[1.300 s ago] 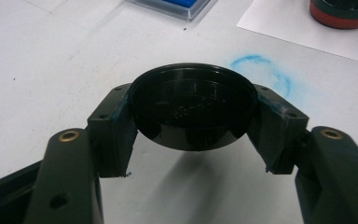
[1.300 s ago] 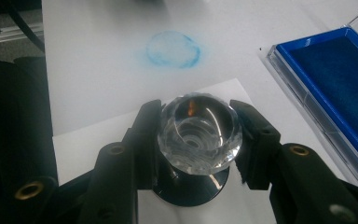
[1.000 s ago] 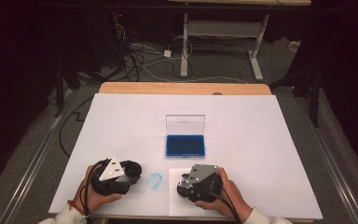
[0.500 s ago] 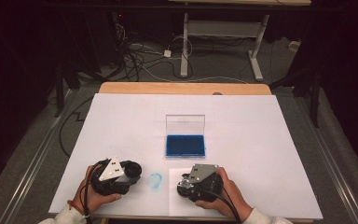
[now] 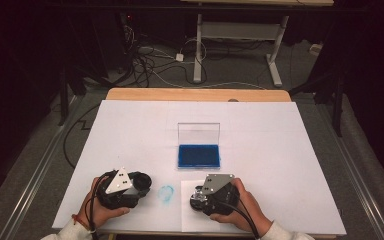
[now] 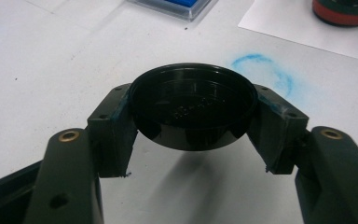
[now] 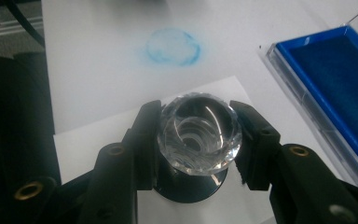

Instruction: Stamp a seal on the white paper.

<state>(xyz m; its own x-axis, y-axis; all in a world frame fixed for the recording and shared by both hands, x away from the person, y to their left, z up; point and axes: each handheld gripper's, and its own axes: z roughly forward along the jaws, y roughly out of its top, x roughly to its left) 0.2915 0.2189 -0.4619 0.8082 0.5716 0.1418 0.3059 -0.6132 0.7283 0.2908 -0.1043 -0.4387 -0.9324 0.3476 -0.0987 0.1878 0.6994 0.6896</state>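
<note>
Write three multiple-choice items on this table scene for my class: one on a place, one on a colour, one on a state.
1. Where does the blue smudge lie?
A. between the two grippers
B. inside the ink pad case
C. on the floor

2. What colour is the ink pad?
A. red
B. blue
C. green

3. What is the left gripper doing?
A. standing open over nothing
B. clamping a round black cap
C. gripping a sheet of paper

Answers: 1 A, the high view shows it on the table between them. 2 B, the open case holds a blue pad. 3 B, both fingers press on the cap's sides.
</note>
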